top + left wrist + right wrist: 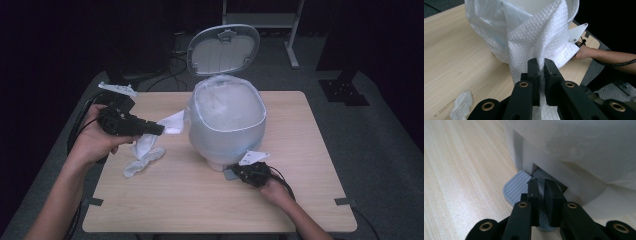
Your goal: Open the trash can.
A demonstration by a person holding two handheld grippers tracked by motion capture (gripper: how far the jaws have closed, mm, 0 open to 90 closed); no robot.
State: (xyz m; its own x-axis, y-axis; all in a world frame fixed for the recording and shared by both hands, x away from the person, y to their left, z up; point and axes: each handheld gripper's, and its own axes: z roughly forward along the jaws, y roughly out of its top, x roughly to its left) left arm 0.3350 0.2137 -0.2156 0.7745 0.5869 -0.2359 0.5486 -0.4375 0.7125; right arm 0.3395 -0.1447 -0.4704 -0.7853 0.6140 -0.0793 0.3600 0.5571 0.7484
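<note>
High view: left tool (159, 129) clamps cloth (172, 122) beside bin (227, 117).

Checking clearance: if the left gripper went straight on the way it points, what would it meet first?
Probably the white plastic liner bag draped over the white pedal bin; the left gripper holds a white waffle-textured paper towel.

High view dim, room beyond the table (200, 200) black, bin liner (227, 102) washed out by overhead light, soft shadows under hands, gripper views brighter, near jaws slightly soft, cloth (544, 42) weave sharp, mild edge stretching
</note>
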